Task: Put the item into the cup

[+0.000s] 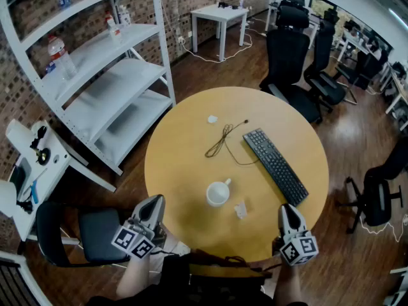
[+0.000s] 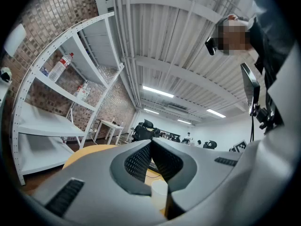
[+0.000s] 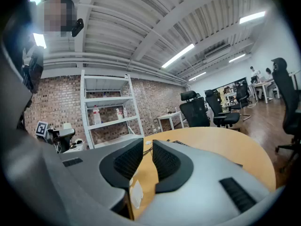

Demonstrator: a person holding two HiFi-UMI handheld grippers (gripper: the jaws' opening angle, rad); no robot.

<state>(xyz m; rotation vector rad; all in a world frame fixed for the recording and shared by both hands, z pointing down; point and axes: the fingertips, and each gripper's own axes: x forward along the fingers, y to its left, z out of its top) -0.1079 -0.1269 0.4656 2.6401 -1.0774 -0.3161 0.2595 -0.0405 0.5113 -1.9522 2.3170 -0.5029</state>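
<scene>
A white cup (image 1: 218, 193) stands on the round yellow table (image 1: 185, 164), near its front. Just right of it lies a small clear-white item (image 1: 240, 210). My left gripper (image 1: 155, 201) hovers at the table's front-left edge; its jaws are shut with nothing in them, and the cup (image 2: 159, 192) shows below them in the left gripper view. My right gripper (image 1: 287, 209) is at the front-right edge. Its jaws (image 3: 147, 147) stand a little apart with nothing between them, and the item (image 3: 135, 192) lies on the table below them.
A black keyboard (image 1: 275, 165) lies at the table's right, a thin black cable (image 1: 223, 140) in the middle and a small white scrap (image 1: 212, 118) farther back. A white shelf unit (image 1: 108, 75) stands at left, office chairs (image 1: 290, 62) behind, a dark chair (image 1: 95, 231) at lower left.
</scene>
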